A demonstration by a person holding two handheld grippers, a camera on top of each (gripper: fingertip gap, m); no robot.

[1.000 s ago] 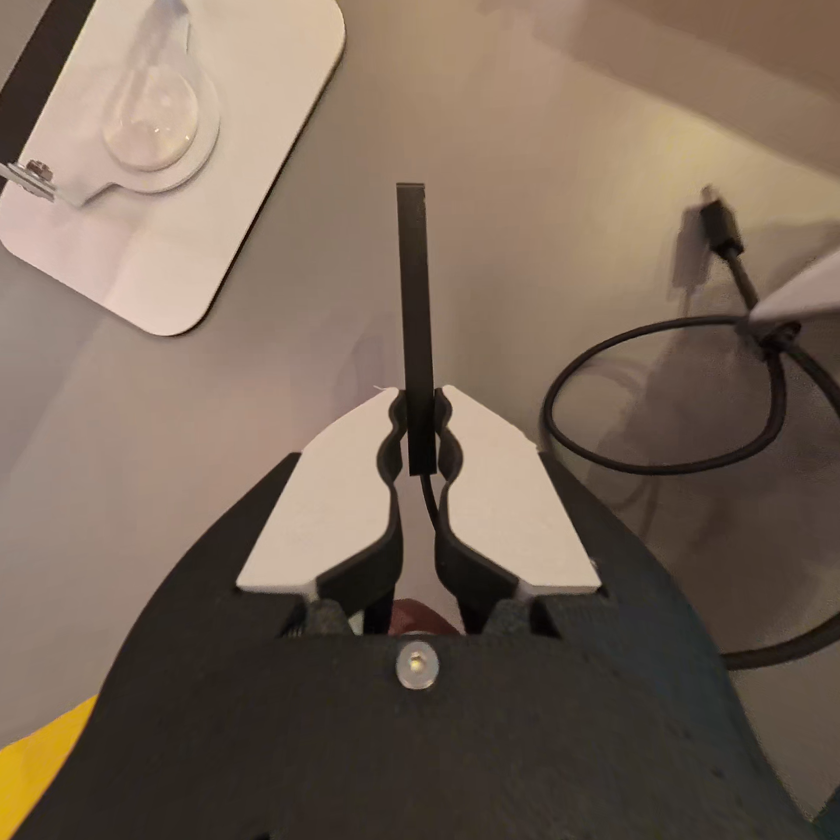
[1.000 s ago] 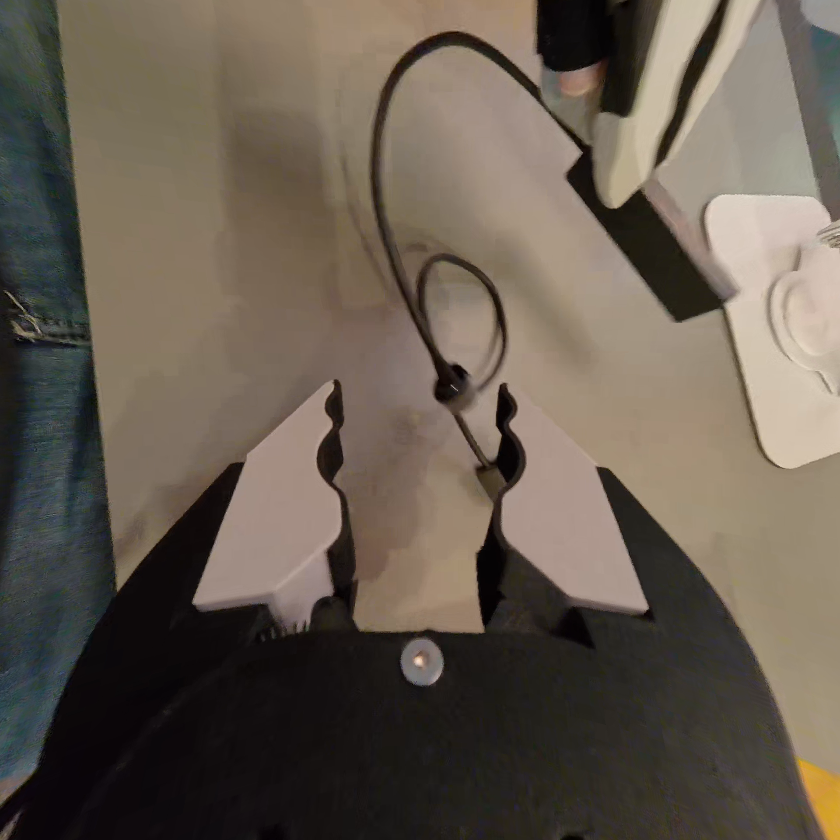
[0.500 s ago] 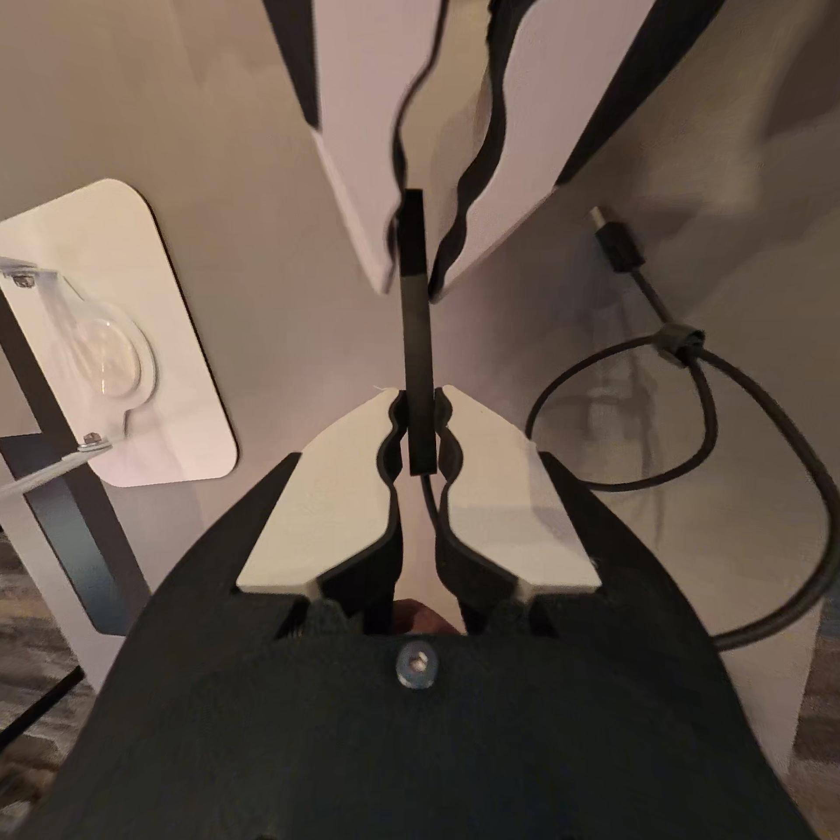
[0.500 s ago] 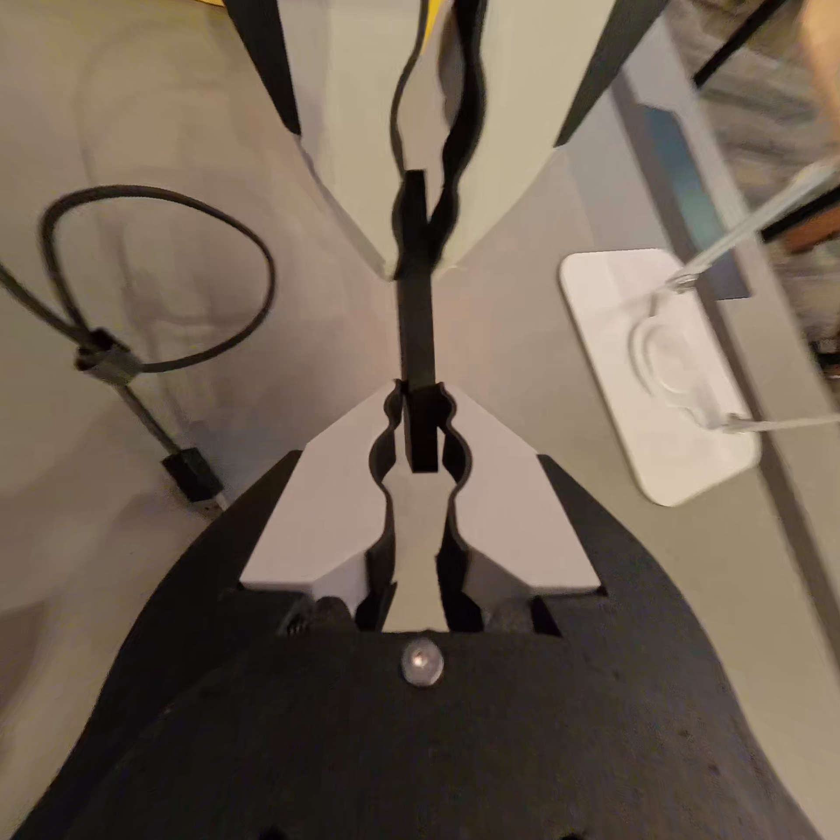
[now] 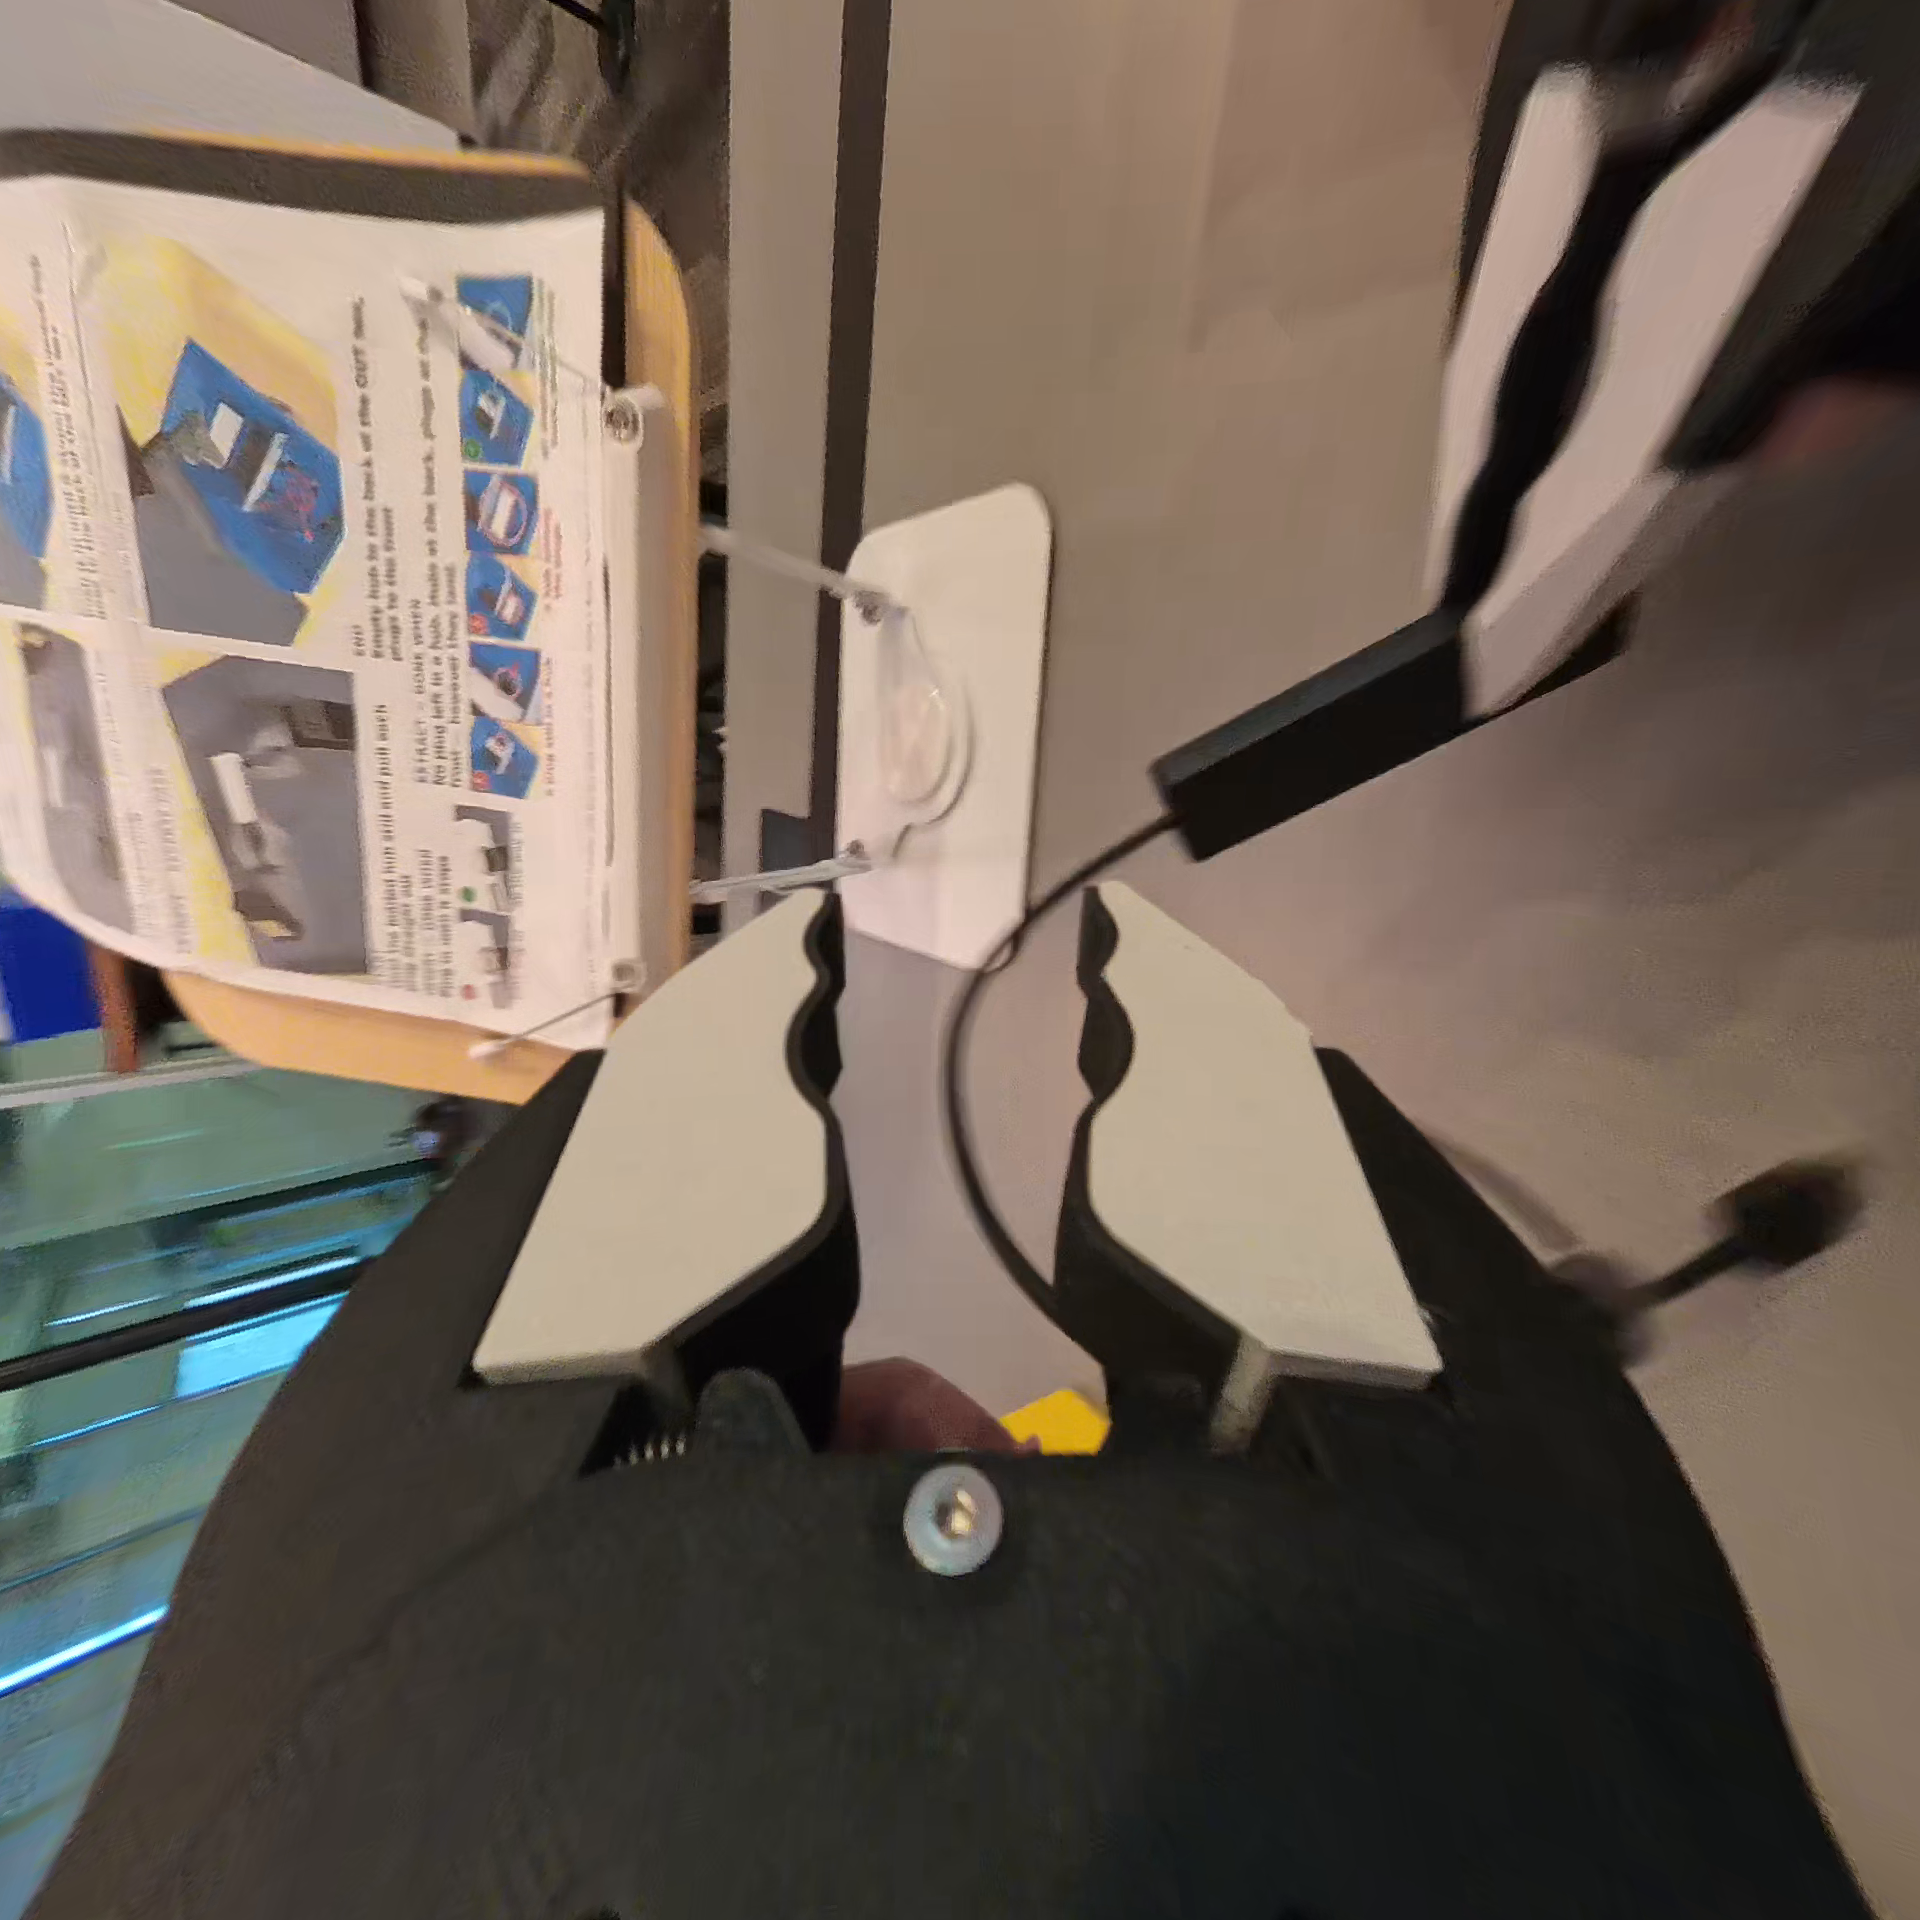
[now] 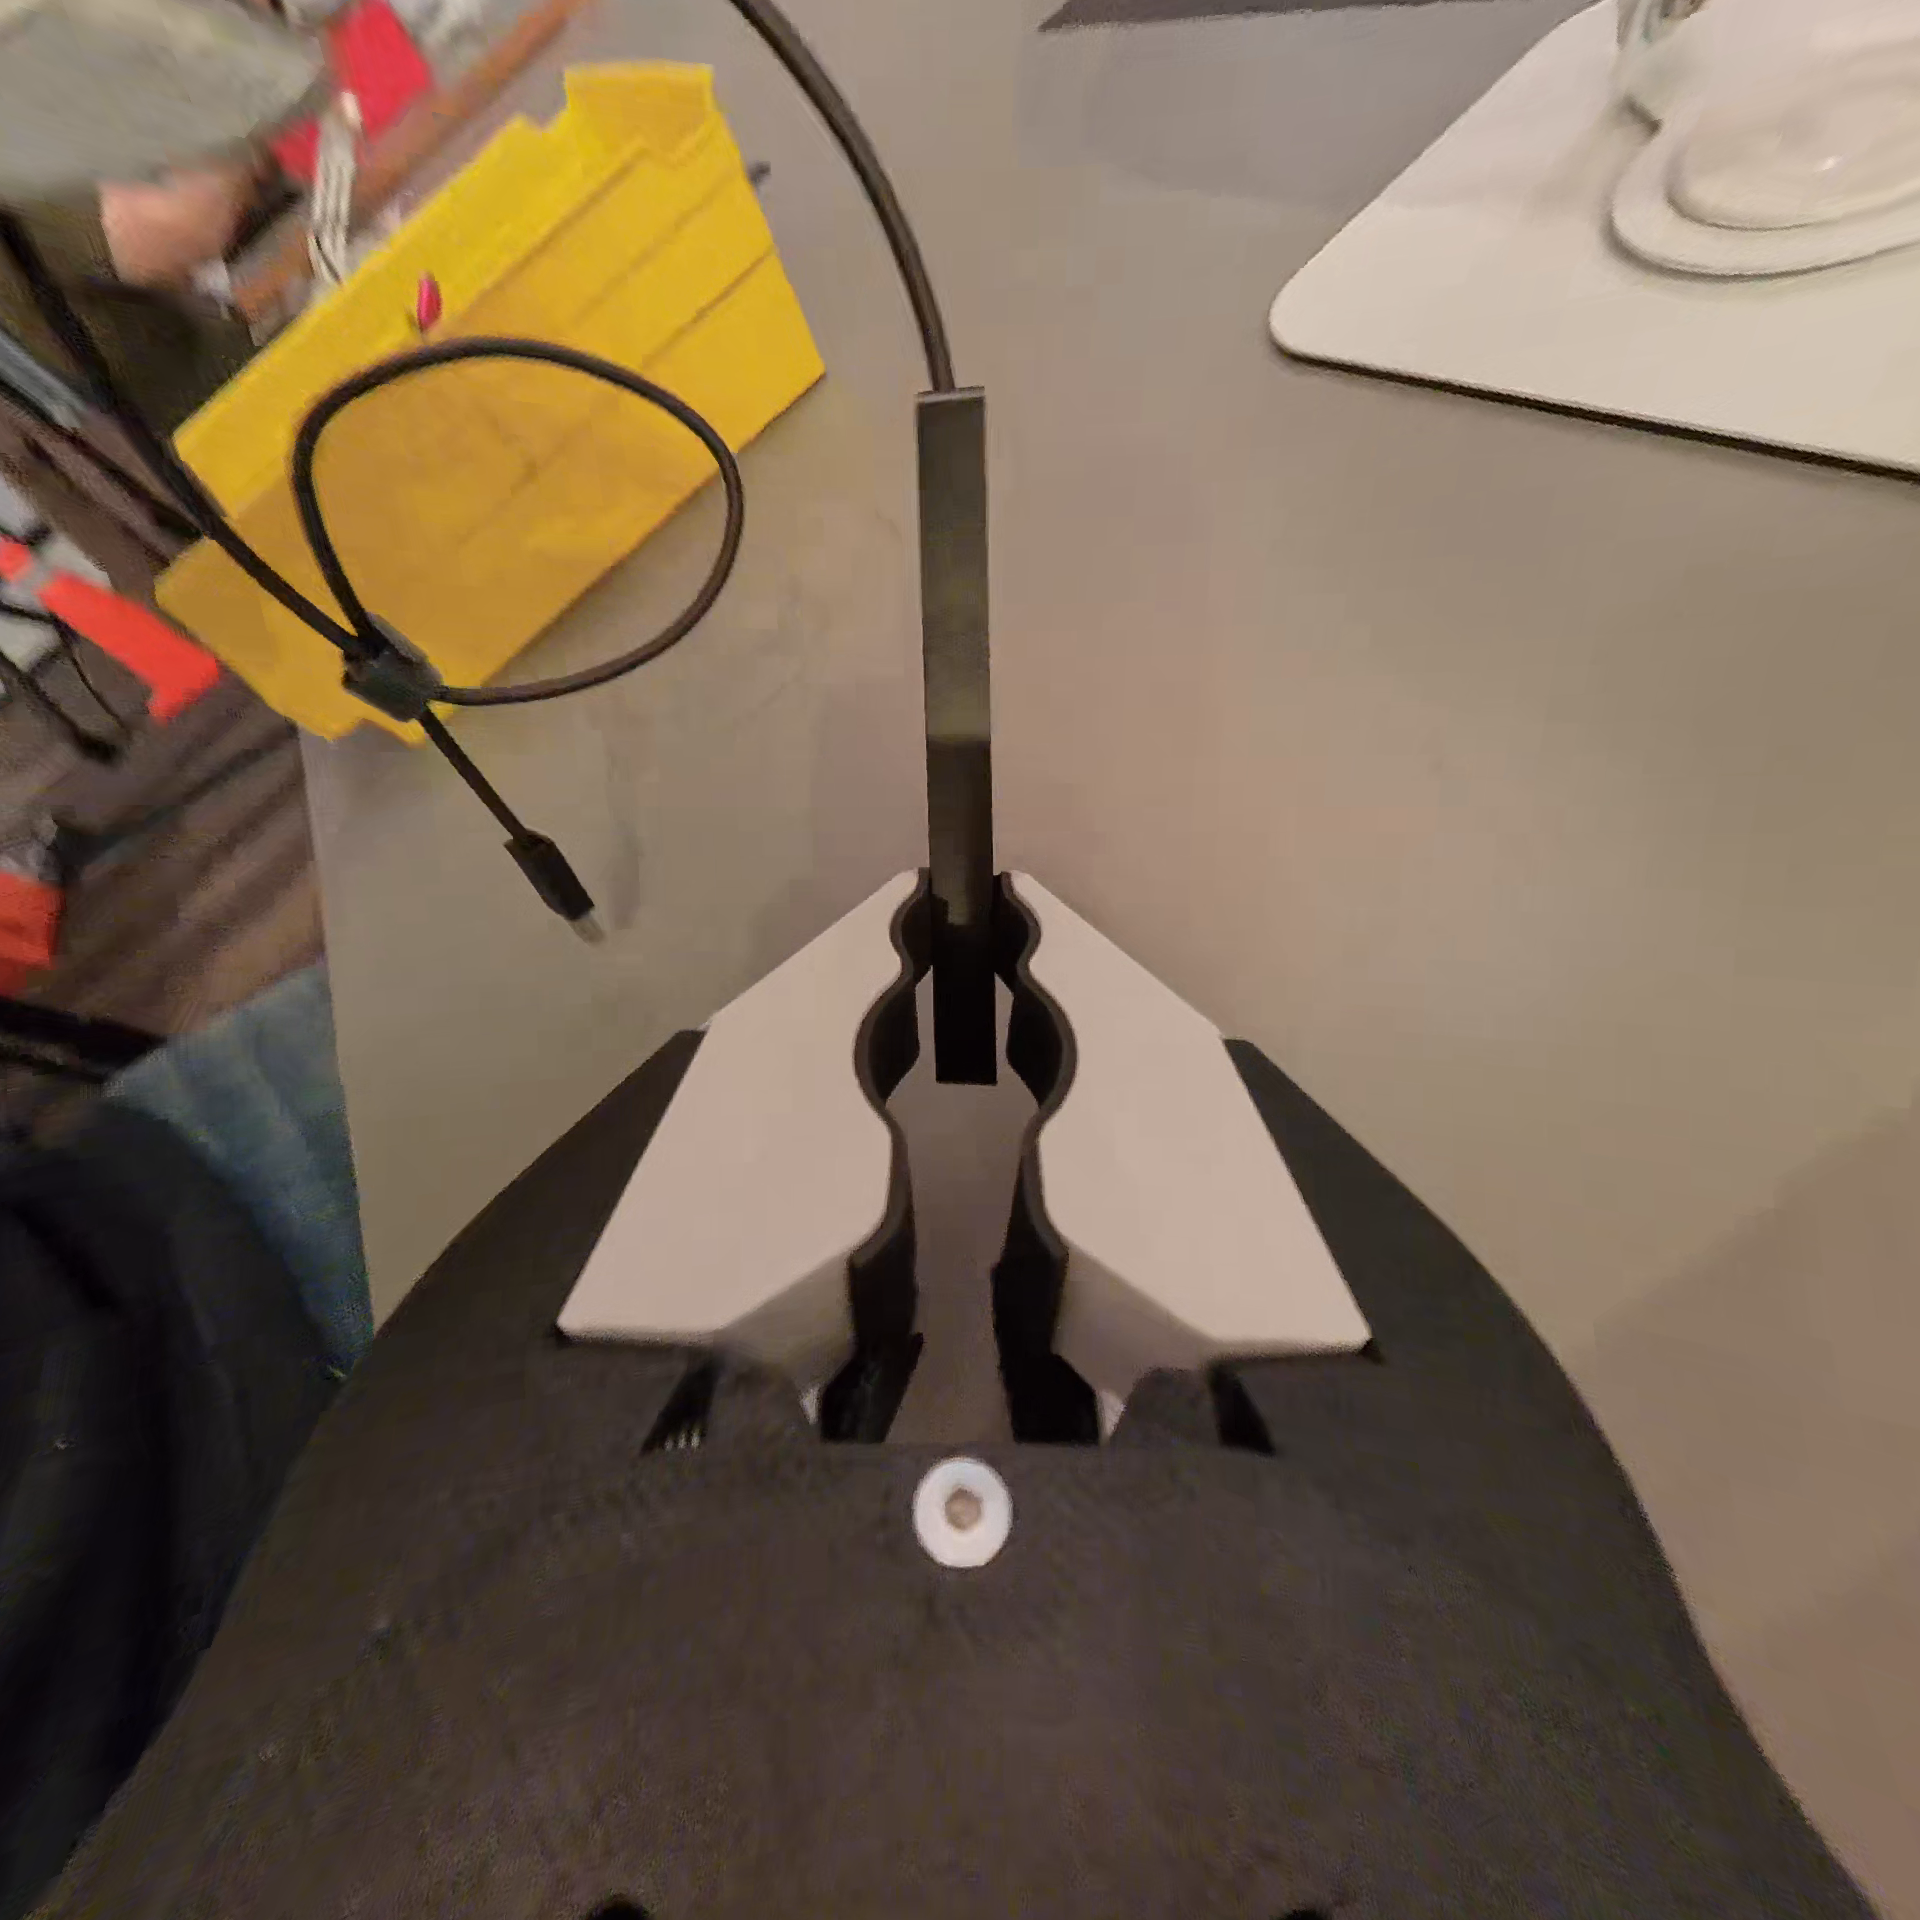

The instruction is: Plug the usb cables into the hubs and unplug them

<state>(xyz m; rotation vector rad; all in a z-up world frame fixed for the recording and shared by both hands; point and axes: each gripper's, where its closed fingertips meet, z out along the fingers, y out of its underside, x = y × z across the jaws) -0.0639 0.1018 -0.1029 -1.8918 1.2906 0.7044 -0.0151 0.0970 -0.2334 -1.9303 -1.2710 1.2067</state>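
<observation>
My right gripper (image 6: 961, 894) is shut on one end of a slim black USB hub (image 6: 954, 582), which sticks straight out from its pads above the grey table (image 6: 1403, 883). The hub's thin black cable (image 6: 883, 197) leaves its far end. A tied cable loop (image 6: 665, 416) hangs at the left, ending in a free USB plug (image 6: 551, 878). In the left wrist view the hub (image 5: 1320, 727) juts from the right gripper (image 5: 1527, 644) at upper right. My left gripper (image 5: 956, 914) is open. The cable (image 5: 966, 1091) passes loosely between its fingers without being pinched.
A white base plate with a clear dome (image 5: 945, 717) stands ahead of the left gripper and also shows in the right wrist view (image 6: 1621, 260). A printed sheet on a wooden board (image 5: 312, 623) is at the left. A yellow bin (image 6: 499, 416) sits at the table's edge.
The left gripper held the hub. The right gripper closed on its far end. The left jaws then opened and let go, and the hub now sits in the right gripper alone.
</observation>
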